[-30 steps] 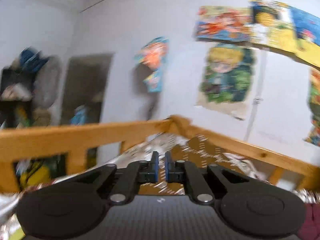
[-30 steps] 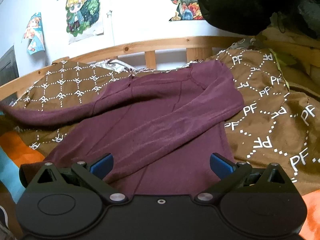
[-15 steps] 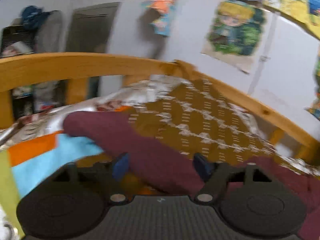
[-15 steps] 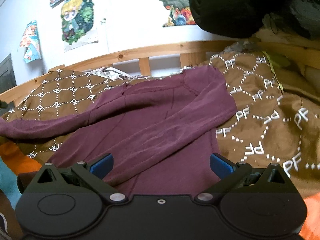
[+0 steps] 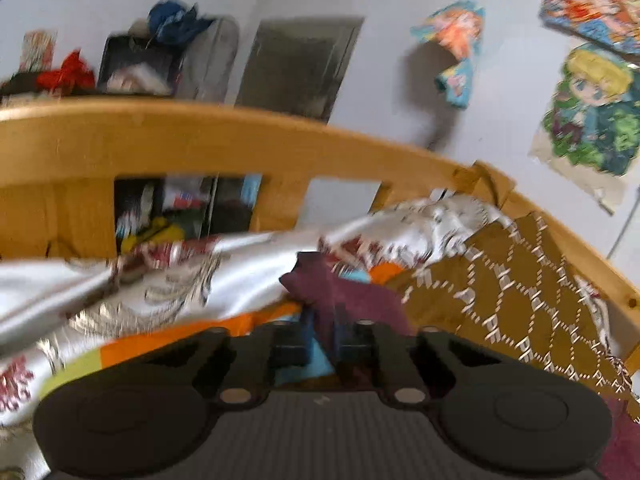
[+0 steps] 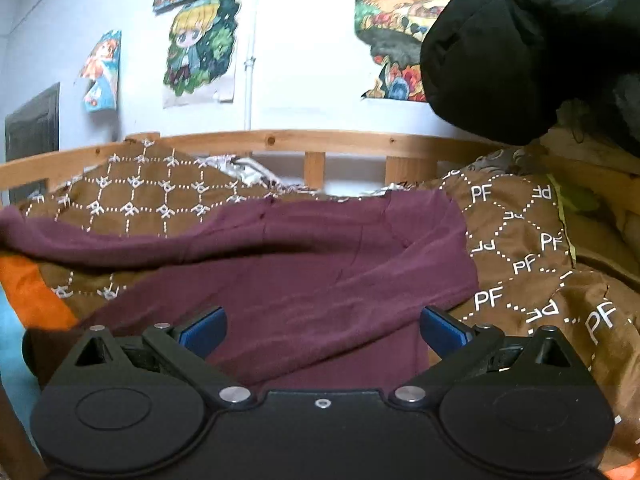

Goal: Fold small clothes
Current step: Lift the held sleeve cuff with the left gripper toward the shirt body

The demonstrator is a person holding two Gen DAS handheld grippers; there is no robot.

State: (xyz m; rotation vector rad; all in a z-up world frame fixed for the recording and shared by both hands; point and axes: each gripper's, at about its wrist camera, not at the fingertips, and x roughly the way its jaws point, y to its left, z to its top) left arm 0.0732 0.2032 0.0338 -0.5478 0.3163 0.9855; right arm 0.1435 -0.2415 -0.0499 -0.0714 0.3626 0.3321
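A maroon long-sleeved top (image 6: 320,280) lies spread on a brown patterned blanket (image 6: 520,248). One sleeve (image 6: 120,240) stretches out to the left. In the left wrist view my left gripper (image 5: 322,332) is shut on the cuff end of that maroon sleeve (image 5: 332,292), which sticks up between the blue pads. My right gripper (image 6: 322,328) is open, low over the body of the top, with its blue pads (image 6: 202,326) wide apart and nothing between them.
A wooden bed rail (image 5: 200,140) runs around the bed, also in the right wrist view (image 6: 320,144). A silvery white quilt (image 5: 160,280) lies bunched at the left. A black jacket (image 6: 540,48) hangs at upper right. Posters (image 6: 200,44) cover the wall.
My left gripper came down from facing the wall, opened around the maroon sleeve end and has now shut on it. My right gripper moved lower and closer over the top, staying open.
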